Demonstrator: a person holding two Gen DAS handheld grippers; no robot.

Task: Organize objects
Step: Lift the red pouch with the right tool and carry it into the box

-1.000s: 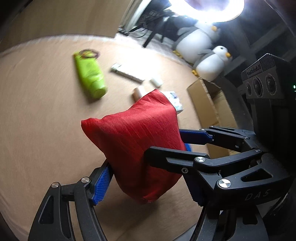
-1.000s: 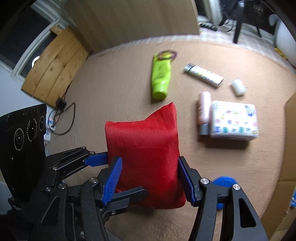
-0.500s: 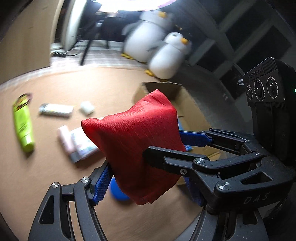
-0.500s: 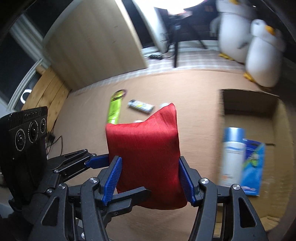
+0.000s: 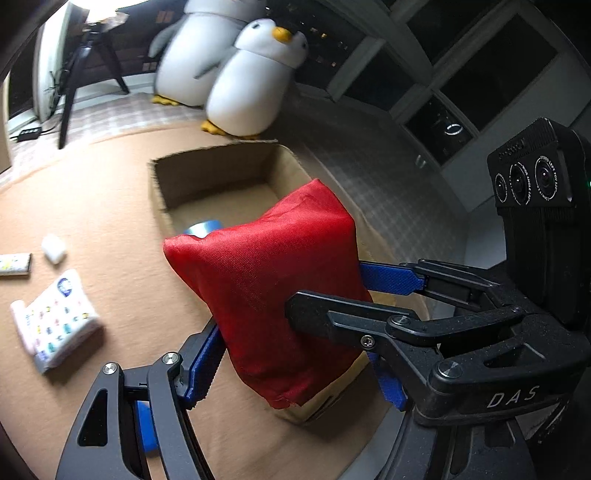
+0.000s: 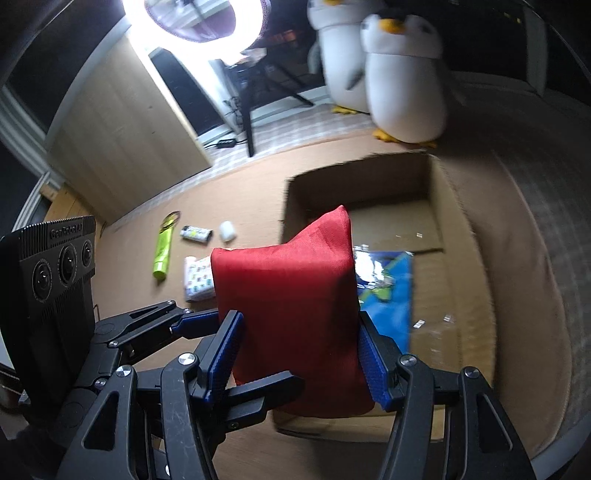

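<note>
A red fabric pouch (image 5: 266,280) (image 6: 288,295) hangs in the air, gripped from two sides. My left gripper (image 5: 295,373) is shut on its lower part, blue pads (image 5: 203,362) pressing both flanks. My right gripper (image 6: 299,362) is shut on it too, and in the left wrist view it reaches in from the right (image 5: 343,295). In the right wrist view my left gripper (image 6: 236,354) comes in from the left. The pouch hovers over the near end of an open cardboard box (image 5: 162,192) (image 6: 454,221), which holds a blue packet (image 6: 384,291) and a blue-topped can (image 5: 203,227).
On the brown mat left of the box lie a patterned tissue pack (image 5: 55,325) (image 6: 197,280), a green tube (image 6: 162,251), a small white tube (image 6: 195,232) and a white roll (image 6: 226,230). Two plush penguins (image 5: 251,81) stand behind the box. A bright ring light (image 6: 199,22) shines above.
Both grippers have carried the red pouch sideways, away from the loose items on the mat, and it now hangs over the cardboard box. The grip on it is unchanged.
</note>
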